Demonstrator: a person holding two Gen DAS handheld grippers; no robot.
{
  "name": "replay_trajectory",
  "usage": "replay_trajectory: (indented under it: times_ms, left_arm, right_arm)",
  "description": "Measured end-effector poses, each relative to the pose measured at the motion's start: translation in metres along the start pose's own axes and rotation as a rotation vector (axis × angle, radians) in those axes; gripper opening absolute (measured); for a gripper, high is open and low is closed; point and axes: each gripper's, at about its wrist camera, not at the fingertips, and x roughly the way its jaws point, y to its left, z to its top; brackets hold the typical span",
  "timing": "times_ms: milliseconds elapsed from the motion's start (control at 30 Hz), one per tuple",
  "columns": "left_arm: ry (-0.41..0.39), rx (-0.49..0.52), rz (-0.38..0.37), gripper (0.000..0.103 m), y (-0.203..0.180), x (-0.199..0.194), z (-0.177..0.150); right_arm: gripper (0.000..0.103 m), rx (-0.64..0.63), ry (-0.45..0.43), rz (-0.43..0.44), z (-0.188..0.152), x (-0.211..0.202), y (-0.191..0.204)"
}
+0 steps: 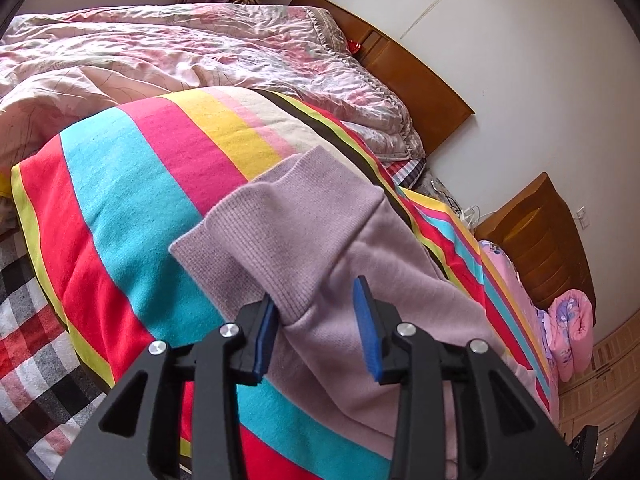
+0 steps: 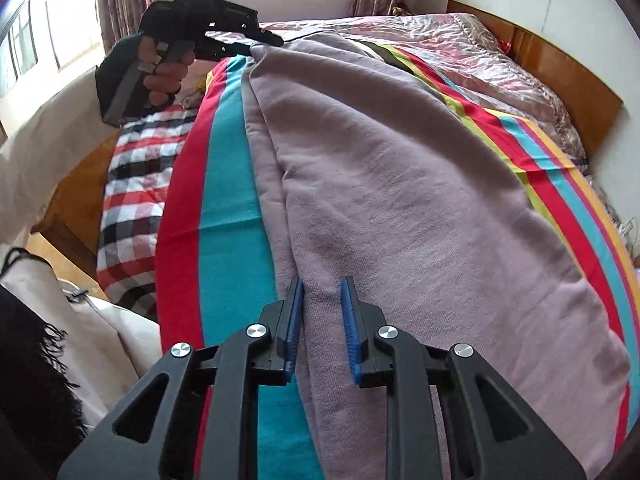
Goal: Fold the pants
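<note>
Pants (image 2: 400, 200), soft and pale purple, lie long on the striped blanket (image 2: 232, 220), running away from the right gripper (image 2: 322, 328) toward the left gripper (image 1: 316, 328) at the far end. The right fingers stand apart with the side edge of the cloth between them, not pinched. The left fingers stand apart too, around the ribbed cuff (image 1: 256, 232), and one pad seems to touch it, though this is hard to tell. The trouble could come from a thin grab: if either pair closes on only the top layer, the pants may slip, bunch up, or drag the blanket along and spoil the fold.
</note>
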Motion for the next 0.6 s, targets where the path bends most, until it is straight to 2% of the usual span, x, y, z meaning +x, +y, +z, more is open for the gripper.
replay_trajectory:
  times_ms: [100,167,200,233,267,300,467,533,600]
  left_arm:
    - [0.004,-0.001,-0.001,0.040,0.000,0.002,-0.002]
    - [0.000,-0.001,0.005,0.038,-0.001,0.003,-0.003]
    - [-0.003,0.000,0.009,0.034,-0.002,0.002,-0.003]
    - [-0.008,0.006,0.015,0.020,-0.004,0.001,-0.003]
    - [-0.015,0.015,0.021,0.013,-0.006,-0.001,-0.003]
    - [-0.023,0.027,0.019,0.011,-0.010,-0.003,-0.001]
    - [-0.066,0.132,-0.001,0.010,-0.042,-0.022,0.026]
    - [-0.088,0.155,-0.006,0.010,-0.051,-0.033,0.033]
    - [-0.077,0.180,0.031,0.011,-0.048,-0.030,0.030]
  right_arm:
    - [0.021,-0.037,0.009,-0.028,0.001,0.001,0.004]
    - [0.018,-0.072,0.001,-0.050,0.001,0.000,0.010]
    - [0.013,-0.075,-0.001,-0.056,0.001,0.000,0.011]
    - [0.010,-0.073,-0.010,-0.065,0.001,-0.002,0.011]
    - [0.004,-0.061,-0.024,-0.057,0.001,-0.006,0.008]
    - [0.004,-0.044,-0.040,-0.047,0.002,-0.011,0.004]
    - [0.004,0.059,-0.134,0.057,0.017,-0.051,-0.024]
    - [0.004,0.057,-0.147,0.101,0.019,-0.063,-0.023]
    - [0.004,0.047,-0.126,0.110,0.015,-0.060,-0.019]
